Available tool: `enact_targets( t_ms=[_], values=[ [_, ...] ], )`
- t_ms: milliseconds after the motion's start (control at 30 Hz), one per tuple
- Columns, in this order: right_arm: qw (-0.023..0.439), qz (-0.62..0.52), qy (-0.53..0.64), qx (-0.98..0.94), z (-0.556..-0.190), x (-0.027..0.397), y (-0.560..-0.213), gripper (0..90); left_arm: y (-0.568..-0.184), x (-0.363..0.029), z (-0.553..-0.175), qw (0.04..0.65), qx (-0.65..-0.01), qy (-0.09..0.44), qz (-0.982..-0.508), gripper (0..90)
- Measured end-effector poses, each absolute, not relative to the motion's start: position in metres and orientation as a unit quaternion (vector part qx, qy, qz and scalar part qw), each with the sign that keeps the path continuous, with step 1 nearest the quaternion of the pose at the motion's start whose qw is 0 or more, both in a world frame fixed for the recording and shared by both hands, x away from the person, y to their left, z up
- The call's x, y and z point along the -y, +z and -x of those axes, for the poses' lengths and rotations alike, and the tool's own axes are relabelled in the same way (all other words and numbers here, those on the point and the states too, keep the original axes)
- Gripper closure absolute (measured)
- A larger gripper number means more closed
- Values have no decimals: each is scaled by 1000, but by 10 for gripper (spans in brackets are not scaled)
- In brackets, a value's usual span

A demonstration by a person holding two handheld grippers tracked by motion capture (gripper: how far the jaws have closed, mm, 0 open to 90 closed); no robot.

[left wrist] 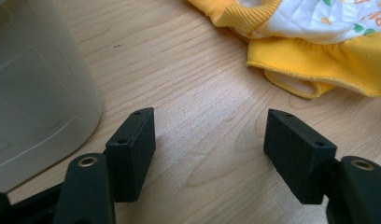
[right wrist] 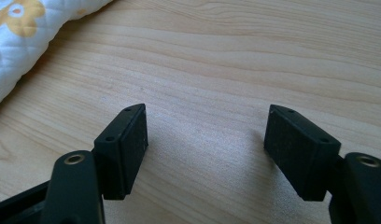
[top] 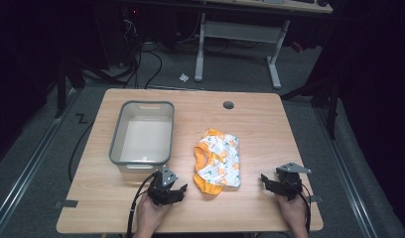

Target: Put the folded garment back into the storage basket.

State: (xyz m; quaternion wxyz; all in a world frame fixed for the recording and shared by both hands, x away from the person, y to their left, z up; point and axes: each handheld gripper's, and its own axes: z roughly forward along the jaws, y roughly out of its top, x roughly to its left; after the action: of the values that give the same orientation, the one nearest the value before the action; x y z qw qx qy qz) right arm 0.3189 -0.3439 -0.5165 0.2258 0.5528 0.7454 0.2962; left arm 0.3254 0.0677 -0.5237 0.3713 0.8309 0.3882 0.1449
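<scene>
A small folded garment [top: 218,161], white with an orange print and yellow-orange trim, lies in the middle of the wooden table [top: 260,124]. My left gripper [top: 176,190] rests low near the table's front edge, left of the garment, with its jaws open over bare wood. In the left gripper view the garment's yellow hem [left wrist: 319,60] lies ahead to the right, and the grey bin's wall [left wrist: 34,93] stands at the left. My right gripper [top: 268,181] sits open to the right of the garment. The white quilted cloth [right wrist: 34,28] shows at the upper left of the right gripper view.
A grey plastic bin [top: 141,134], nothing inside, stands on the left half of the table. A round cable hole [top: 228,105] sits near the far edge. Beyond the table, a white desk frame [top: 237,44] and cables [top: 141,64] rest on the floor.
</scene>
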Motion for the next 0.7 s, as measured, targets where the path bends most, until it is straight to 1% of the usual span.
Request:
enact_targets(
  t_ms=[700],
  values=[
    [226, -553, 296, -745, -319, 344, -516, 307, -524, -68, -326, 371, -389, 145, -831, 333]
  ],
)
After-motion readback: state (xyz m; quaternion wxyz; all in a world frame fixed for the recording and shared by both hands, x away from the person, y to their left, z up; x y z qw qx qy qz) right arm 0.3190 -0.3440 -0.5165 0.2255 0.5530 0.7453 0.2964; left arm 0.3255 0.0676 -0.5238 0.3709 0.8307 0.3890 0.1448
